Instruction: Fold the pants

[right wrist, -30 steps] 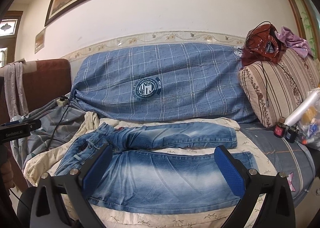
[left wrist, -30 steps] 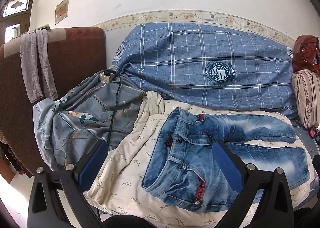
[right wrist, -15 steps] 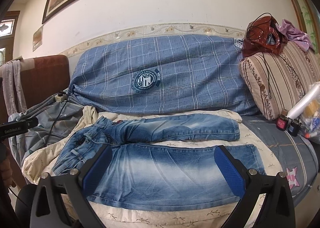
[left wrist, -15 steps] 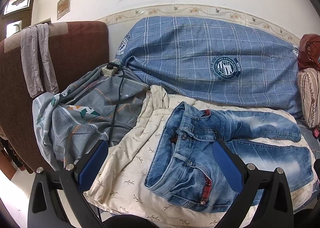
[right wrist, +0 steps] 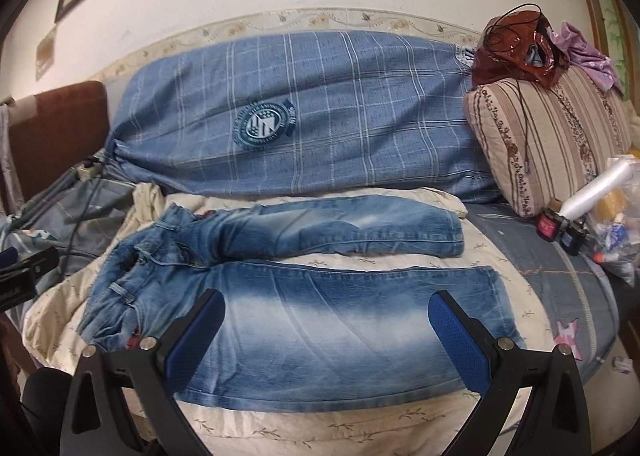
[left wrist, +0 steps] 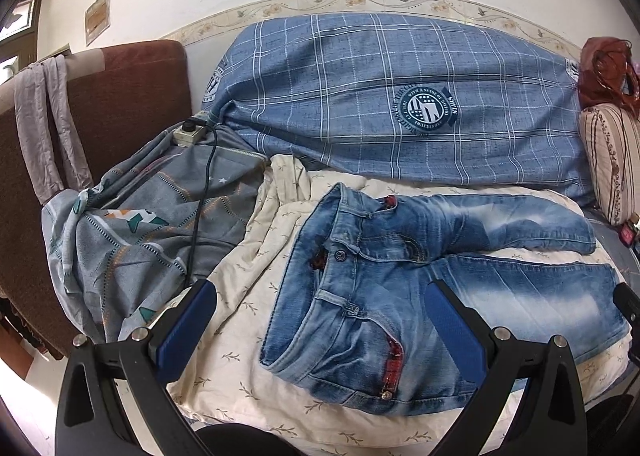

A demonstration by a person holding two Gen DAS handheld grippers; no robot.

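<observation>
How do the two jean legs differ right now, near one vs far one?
The near leg lies flat and spread wide on the cream sheet, with a big faded patch; the far leg looks narrower, rumpled and darker. The near leg's hem reaches further toward the striped cushion than the far leg's. Both are the same washed blue denim, joined at the waistband, untouched by either tongs.

Faded blue jeans lie unfolded, front up, waist leftward, both legs stretched rightward, slightly apart.
</observation>
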